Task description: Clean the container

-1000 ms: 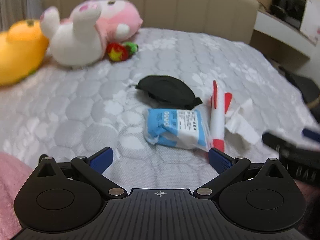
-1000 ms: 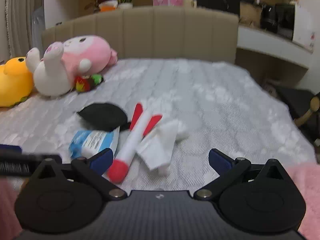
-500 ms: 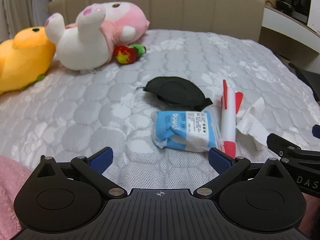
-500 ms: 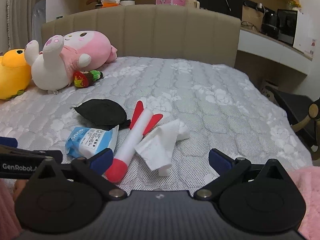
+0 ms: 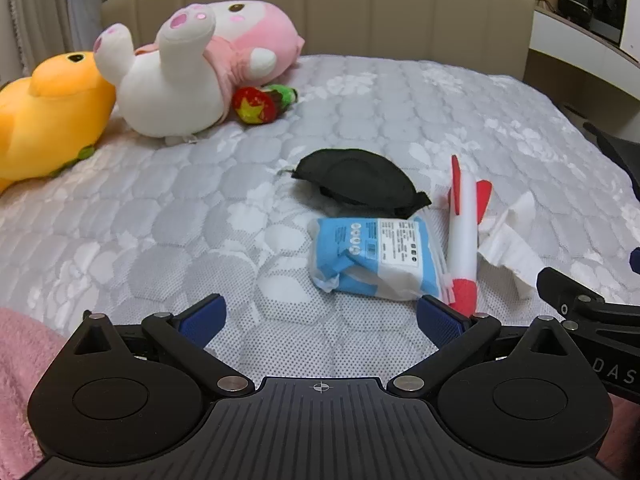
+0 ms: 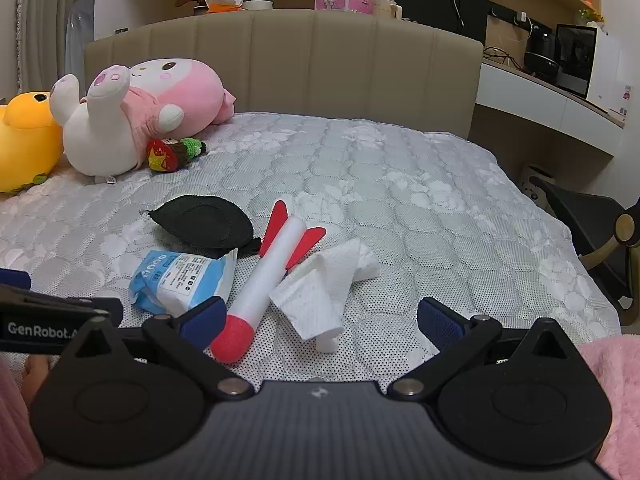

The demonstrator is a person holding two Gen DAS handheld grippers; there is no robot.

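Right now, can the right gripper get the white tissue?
Probably yes. The right gripper is open, and the tissue lies loose on the bed just ahead of it, between its fingers. Only the rocket lies close beside.

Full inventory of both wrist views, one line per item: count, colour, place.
Wet wipes pack: 1, blue and white, on the bed, nearest the left gripper.
Eye mask: 1, black, just behind the pack.
Foam rocket: 1, white with red tip and fins, right of the pack.
Tissue: 1, white, crumpled, right of the rocket.
Plush toys: pink-white, yellow, small red-green, far left by the headboard.
Bed cover: 1, grey-white quilted.
Shelf clutter: plants, pink box, electronics, behind the bed.
Sleeves: pink, fuzzy, at frame edges.
Left gripper: open, empty.
Right gripper: open, empty.
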